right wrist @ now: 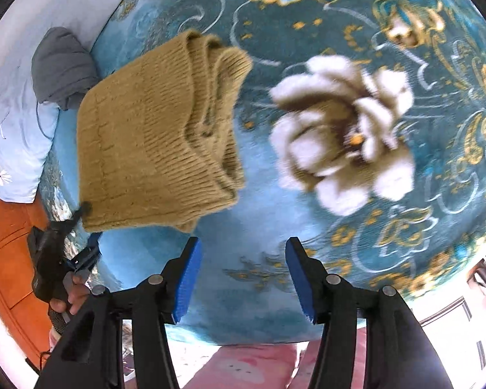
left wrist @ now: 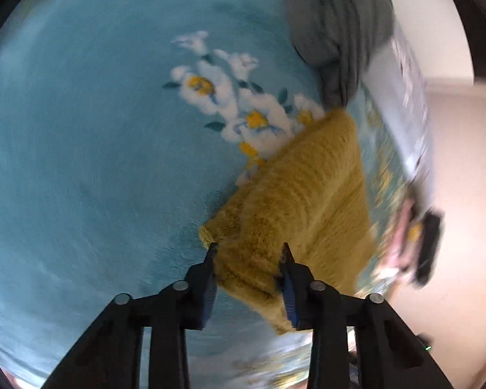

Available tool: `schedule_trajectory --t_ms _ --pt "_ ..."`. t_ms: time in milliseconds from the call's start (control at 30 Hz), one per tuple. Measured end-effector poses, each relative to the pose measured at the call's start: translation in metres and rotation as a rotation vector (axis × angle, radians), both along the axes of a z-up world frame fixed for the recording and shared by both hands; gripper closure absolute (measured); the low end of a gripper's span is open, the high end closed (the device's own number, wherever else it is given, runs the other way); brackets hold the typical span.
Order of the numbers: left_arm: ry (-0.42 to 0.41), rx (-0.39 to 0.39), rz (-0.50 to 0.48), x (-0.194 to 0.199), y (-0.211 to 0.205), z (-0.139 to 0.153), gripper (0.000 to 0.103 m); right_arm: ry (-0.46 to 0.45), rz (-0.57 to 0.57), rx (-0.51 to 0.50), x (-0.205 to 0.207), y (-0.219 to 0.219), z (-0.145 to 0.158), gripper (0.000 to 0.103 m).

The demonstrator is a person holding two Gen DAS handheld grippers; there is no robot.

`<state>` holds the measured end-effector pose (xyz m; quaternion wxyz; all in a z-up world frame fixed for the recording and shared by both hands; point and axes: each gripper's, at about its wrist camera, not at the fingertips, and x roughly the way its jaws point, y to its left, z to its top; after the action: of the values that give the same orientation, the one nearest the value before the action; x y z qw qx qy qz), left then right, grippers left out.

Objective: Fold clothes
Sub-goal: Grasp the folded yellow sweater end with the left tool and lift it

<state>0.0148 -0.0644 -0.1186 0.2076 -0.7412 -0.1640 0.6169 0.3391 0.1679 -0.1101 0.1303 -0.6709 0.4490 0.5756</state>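
A folded mustard knitted sweater [left wrist: 301, 201] lies on a teal floral blanket [left wrist: 97, 129]. My left gripper [left wrist: 249, 249] has its jaws apart around the sweater's near corner, with knit between the blue pads. In the right wrist view the sweater [right wrist: 152, 136] lies at upper left, and the left gripper [right wrist: 77, 220], held by a hand, meets its lower left corner. My right gripper [right wrist: 241, 246] is open and empty over the blanket [right wrist: 307, 243], just right of the sweater's near edge.
A crumpled grey garment [left wrist: 337, 32] lies beyond the sweater; it also shows in the right wrist view [right wrist: 61, 68] beside a pale blue flowered pillow [right wrist: 19, 136]. An orange wooden floor [right wrist: 6, 243] lies at left. Pink fabric [right wrist: 249, 369] is at the bottom.
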Motion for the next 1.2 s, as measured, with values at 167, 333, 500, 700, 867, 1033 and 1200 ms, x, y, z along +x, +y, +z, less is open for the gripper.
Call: schedule_trajectory --t_ms 167,333,500,700,867,1033,1200 --pt "0.074 0.079 -0.233 -0.019 0.046 0.031 0.074 -0.022 0.032 -0.002 -0.014 -0.013 -0.007 0.048" --pt "0.076 0.415 -0.053 -0.043 0.025 0.039 0.074 -0.059 0.026 -0.005 -0.015 -0.013 -0.017 0.048" --pt "-0.062 0.177 -0.068 -0.038 0.007 -0.038 0.069 -0.096 0.035 -0.018 -0.010 -0.015 -0.030 0.048" --pt "-0.016 0.141 -0.105 -0.054 0.004 -0.034 0.032 -0.086 0.003 -0.031 -0.005 -0.010 -0.042 0.048" --pt "-0.128 0.166 -0.126 -0.056 0.023 -0.066 0.024 0.060 -0.177 -0.055 -0.002 0.006 -0.048 0.032" --pt "-0.170 0.193 -0.115 -0.051 0.037 -0.078 0.019 0.131 -0.338 -0.082 -0.007 0.023 -0.066 0.032" --pt "-0.193 0.219 -0.099 -0.049 0.044 -0.078 0.020 0.168 -0.333 -0.079 -0.024 0.037 -0.088 0.031"
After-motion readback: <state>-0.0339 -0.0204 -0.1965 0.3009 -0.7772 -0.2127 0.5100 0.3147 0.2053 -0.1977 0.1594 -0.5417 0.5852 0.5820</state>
